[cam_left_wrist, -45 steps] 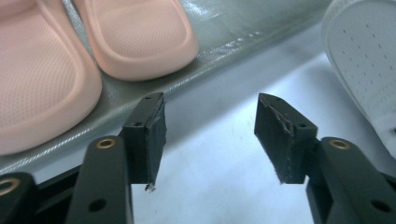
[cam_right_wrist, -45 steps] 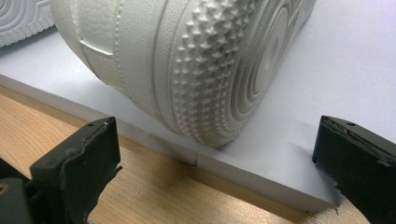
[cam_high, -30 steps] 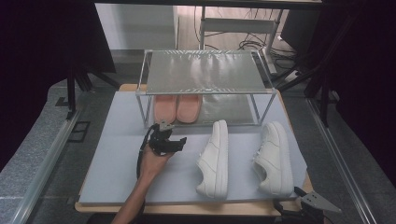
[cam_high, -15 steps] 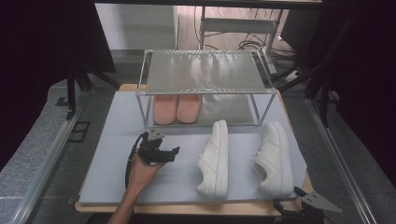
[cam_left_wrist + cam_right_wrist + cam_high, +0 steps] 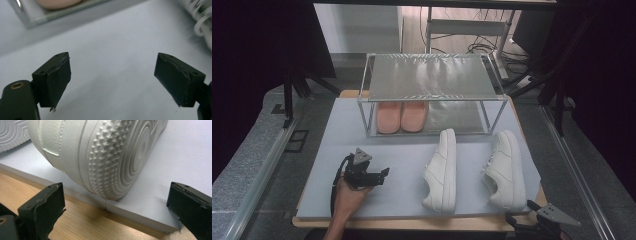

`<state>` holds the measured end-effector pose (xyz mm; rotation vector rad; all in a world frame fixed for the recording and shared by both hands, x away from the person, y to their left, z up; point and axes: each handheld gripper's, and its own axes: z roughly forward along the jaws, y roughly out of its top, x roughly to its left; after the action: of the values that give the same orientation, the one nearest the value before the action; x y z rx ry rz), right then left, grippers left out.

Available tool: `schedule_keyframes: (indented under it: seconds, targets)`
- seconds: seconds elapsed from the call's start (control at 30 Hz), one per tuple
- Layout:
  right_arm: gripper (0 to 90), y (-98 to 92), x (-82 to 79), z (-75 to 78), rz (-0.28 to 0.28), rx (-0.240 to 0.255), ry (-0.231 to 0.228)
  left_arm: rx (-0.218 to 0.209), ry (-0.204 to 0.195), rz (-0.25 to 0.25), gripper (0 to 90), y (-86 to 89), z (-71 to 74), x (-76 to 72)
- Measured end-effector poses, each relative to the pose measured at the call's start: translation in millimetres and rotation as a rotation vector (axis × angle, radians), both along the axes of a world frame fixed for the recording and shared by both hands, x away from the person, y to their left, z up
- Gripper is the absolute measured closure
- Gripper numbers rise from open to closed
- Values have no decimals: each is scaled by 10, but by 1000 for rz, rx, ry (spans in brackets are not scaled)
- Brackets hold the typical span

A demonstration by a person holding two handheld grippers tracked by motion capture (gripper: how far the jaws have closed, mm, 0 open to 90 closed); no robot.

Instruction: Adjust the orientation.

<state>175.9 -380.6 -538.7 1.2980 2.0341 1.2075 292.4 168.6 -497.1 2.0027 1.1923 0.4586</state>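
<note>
Two white sneakers lie on their sides on the grey mat [image 5: 402, 150], one in the middle [image 5: 441, 170] and one to the right [image 5: 507, 170]. A pair of pink shoes [image 5: 401, 116] stands under the metal rack [image 5: 432, 75]. My left gripper [image 5: 381, 176], held by a hand at the mat's front left, is open; its jaws have just been opening and nothing is between them. In the left gripper view that gripper [image 5: 112, 82] hovers over bare mat. My right gripper [image 5: 112, 205] stands open just off the mat's front edge, facing the right sneaker's sole [image 5: 107, 157]. It shows at the front right [image 5: 514, 220].
The mat lies on a wooden table [image 5: 75, 222] with a narrow bare strip along the front. Part of the rack's frame [image 5: 37, 17] and a pink shoe [image 5: 60, 2] lie ahead of the left gripper, white laces [image 5: 202, 22] to its right. Cables lie on the floor beyond the table.
My left gripper has drawn back from the rack and the pink shoes toward the mat's front left. The right gripper and both white sneakers have stayed put.
</note>
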Motion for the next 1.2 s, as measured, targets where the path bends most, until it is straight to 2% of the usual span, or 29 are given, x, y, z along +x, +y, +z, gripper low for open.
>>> schedule_keyframes:
  seconds: [0.23,0.37,0.57,0.83,0.97,1.2]
  targets:
    - [22,-9,5,22,4,4,16,14,32,21,140,94,-157,-81]
    - [29,-20,6,40,15,3,29,33,37,28,140,99,-212,-109]
    - [33,9,3,72,43,-3,45,89,51,33,138,62,-259,-102]
    - [48,-10,-45,161,57,3,68,79,57,34,140,74,-266,-99]
    - [138,-32,-86,225,41,0,92,78,56,34,140,75,-268,-100]
    - [135,40,-141,362,88,-28,136,77,56,35,140,76,-269,-101]
